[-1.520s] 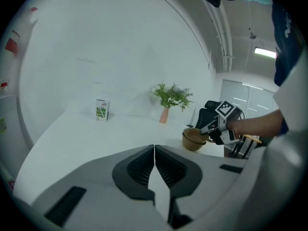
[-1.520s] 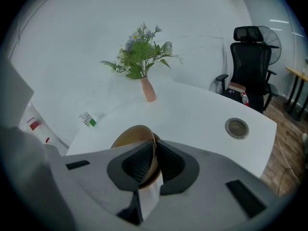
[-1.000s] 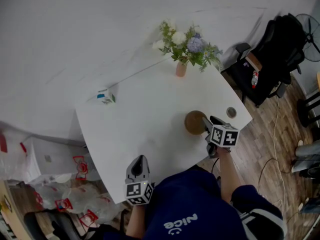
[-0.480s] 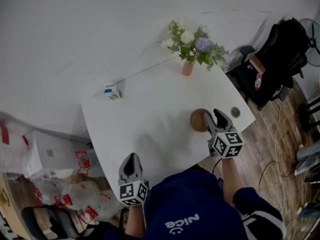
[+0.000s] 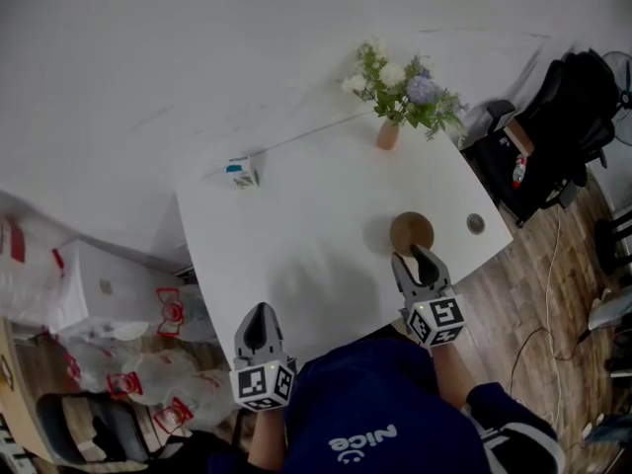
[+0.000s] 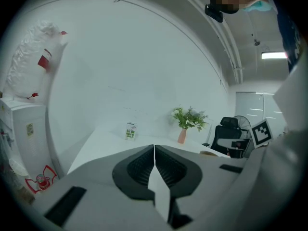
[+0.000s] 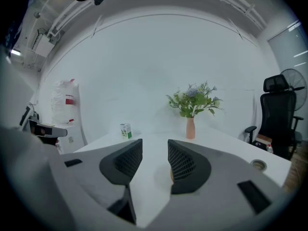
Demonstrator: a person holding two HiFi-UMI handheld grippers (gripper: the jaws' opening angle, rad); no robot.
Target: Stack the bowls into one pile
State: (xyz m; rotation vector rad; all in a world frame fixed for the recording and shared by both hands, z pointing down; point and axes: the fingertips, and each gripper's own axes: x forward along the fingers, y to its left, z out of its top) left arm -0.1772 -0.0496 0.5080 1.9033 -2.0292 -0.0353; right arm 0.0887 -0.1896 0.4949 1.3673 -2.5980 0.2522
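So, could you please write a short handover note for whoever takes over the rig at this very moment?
Left gripper: jaws shut, nothing in them, over the near edge of the white table.
Right gripper: jaws open, nothing between them, just on the near side of the brown bowl.
Bowls: only that one brown round shape shows; whether others are nested in it cannot be told. No loose bowl is in view.
Done: stacking looks finished.
Left: probably just confirm the pile.
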